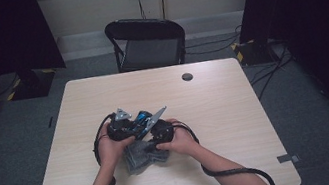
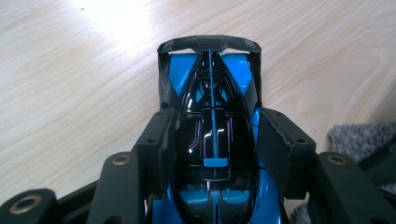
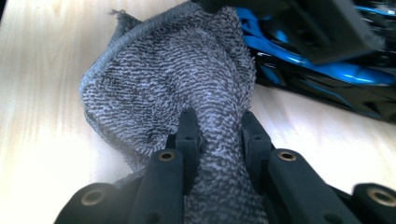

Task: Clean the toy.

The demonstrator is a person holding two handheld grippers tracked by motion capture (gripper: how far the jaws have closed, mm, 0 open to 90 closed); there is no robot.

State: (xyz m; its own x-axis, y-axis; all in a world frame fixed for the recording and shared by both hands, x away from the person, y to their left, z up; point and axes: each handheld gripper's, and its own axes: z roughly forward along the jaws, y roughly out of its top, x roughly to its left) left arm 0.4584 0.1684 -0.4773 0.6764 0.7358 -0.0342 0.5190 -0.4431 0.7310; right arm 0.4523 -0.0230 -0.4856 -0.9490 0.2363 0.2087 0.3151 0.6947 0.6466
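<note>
A blue and black toy race car point(image 2: 212, 135) is clamped between the jaws of my left gripper point(image 2: 215, 140), its rear wing pointing away over the wooden table. In the high view the car point(image 1: 143, 120) sits between both hands near the table's middle, with the left gripper point(image 1: 122, 125) on its left. My right gripper point(image 3: 217, 128) is shut on a bunched grey terry cloth point(image 3: 168, 79), which reaches up against the car's side point(image 3: 322, 70). From above, the cloth point(image 1: 138, 157) hangs below the right gripper point(image 1: 161, 132).
The light wooden table point(image 1: 222, 113) has a round cable hole point(image 1: 187, 76) at its far side. A black folding chair point(image 1: 146, 42) stands beyond the far edge. Cables trail from both grippers along the forearms.
</note>
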